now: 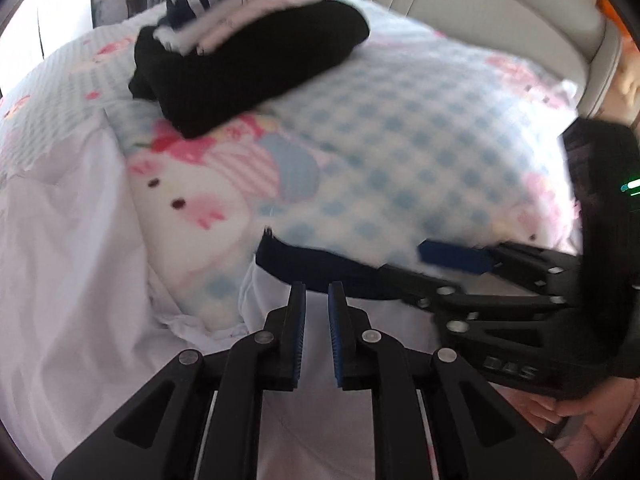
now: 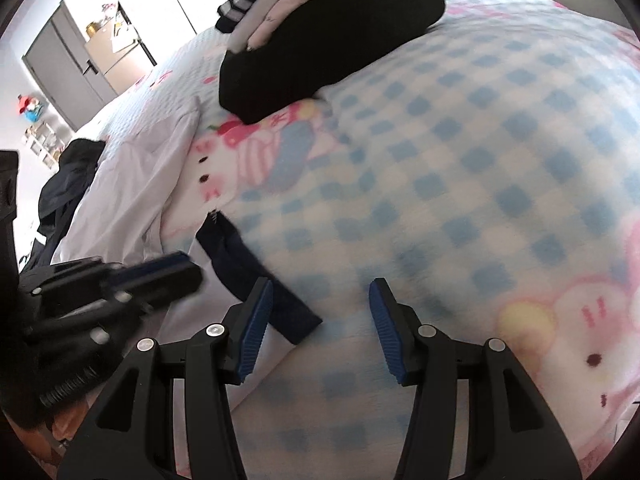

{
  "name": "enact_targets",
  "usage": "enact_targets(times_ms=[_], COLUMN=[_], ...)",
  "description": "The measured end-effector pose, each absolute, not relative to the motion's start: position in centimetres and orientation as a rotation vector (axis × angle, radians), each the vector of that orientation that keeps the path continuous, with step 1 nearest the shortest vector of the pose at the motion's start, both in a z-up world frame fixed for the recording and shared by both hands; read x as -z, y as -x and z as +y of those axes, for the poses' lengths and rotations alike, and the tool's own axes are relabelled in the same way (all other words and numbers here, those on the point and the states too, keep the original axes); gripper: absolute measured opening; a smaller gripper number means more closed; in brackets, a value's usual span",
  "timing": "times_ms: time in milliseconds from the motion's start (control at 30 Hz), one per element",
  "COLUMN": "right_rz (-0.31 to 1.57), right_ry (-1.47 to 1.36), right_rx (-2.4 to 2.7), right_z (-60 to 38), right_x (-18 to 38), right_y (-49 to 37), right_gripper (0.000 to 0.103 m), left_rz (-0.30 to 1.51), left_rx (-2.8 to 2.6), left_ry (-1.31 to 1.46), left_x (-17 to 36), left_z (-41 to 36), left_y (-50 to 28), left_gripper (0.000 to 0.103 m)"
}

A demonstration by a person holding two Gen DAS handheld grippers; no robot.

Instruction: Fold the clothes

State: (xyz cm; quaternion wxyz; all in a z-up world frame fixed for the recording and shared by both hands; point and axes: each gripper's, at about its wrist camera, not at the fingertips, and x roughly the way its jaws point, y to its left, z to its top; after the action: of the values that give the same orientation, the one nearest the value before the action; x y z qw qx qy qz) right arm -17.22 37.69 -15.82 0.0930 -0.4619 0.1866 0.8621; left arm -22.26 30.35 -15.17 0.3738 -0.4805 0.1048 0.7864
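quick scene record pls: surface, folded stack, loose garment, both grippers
surface: bed with blue-checked cartoon-print blanket beside white sheet
folded stack: black folded garment at the bottom, striped navy and pale pink folded pieces on top
loose garment: dark navy cloth strip lying near the blanket's edge
left gripper: jaws narrowly apart, nothing between them
right gripper: open, empty, over the blanket

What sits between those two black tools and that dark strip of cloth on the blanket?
Nothing visible. The dark strip lies exposed on the checked blanket, just ahead of the left tool and beside the right tool. The folded pile sits well beyond it.
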Motion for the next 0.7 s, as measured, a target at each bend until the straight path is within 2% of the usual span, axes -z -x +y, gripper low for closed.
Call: enact_targets(times_ms=[200, 400, 533, 700], right_rz=[0.582, 0.572, 0.575, 0.558], right_ry=[1.388, 1.341, 1.316, 1.371], right_rx=[-2.518, -2.528, -2.518, -2.525], right_z=[38.2, 38.2, 38.7, 38.2], right_x=[16.4, 15.9, 15.6, 16.0], right_y=[17.0, 16.6, 16.6, 16.6], right_gripper=[0.052, 0.052, 0.052, 0.052], left_rz=[0.266, 0.172, 0.231, 0.207], left_rx=[-2.066, -2.087, -2.102, -2.087], left_ry=[1.27, 1.229, 1.242, 1.286], left_x=[16.7, 15.1, 14.4, 14.7], left_z=[31.7, 31.4, 31.3, 29.9], left_y=[23.5, 23.5, 22.5, 21.6], left_gripper=[0.013, 0.013, 0.015, 0.016])
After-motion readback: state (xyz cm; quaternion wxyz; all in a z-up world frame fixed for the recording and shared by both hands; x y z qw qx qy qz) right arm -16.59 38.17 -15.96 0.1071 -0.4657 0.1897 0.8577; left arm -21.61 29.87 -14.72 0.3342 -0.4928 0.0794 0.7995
